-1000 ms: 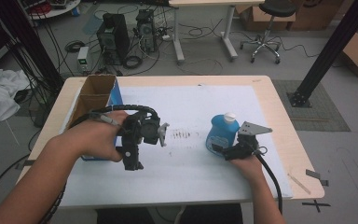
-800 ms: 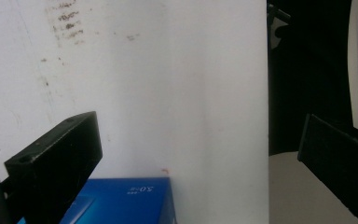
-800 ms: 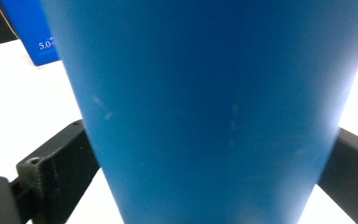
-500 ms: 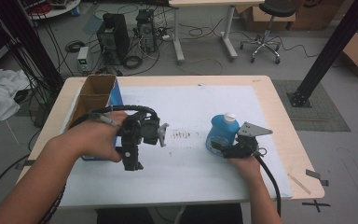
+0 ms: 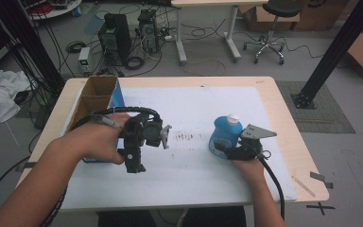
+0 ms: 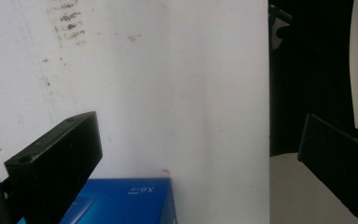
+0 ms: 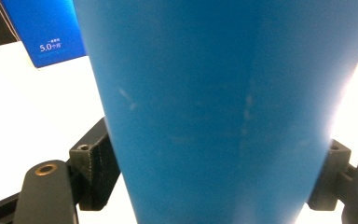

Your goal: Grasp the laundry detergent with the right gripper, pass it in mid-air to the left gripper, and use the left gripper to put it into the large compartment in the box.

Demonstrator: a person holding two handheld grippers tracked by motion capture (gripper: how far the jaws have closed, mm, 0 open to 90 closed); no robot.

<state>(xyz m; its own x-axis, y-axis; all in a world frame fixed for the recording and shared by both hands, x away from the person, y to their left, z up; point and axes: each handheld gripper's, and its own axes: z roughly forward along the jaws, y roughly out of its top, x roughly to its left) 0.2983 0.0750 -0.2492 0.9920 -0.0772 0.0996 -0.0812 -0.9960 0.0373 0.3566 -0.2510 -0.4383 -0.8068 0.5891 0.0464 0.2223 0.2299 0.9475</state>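
A blue bottle (image 5: pixel 227 135) with a white cap stands upright on the white mat at the right. My right gripper (image 5: pixel 228 151) reaches it from the near side. Its jaws have just been closing, and in the right gripper view they press on both sides of the bottle's body (image 7: pixel 223 112). My left gripper (image 5: pixel 133 163) hangs over the mat left of centre, pointing down toward the near edge. Its jaws stand wide apart (image 6: pixel 198 130) with nothing between them, above the corner of a blue box (image 6: pixel 126 205).
An open cardboard box with blue sides (image 5: pixel 97 99) sits at the table's left edge, close to the left hand. The white mat (image 5: pixel 194 109) has a smudged patch at its middle. Cables trail from both grippers. Computer cases, a stool and a black post stand beyond the table.
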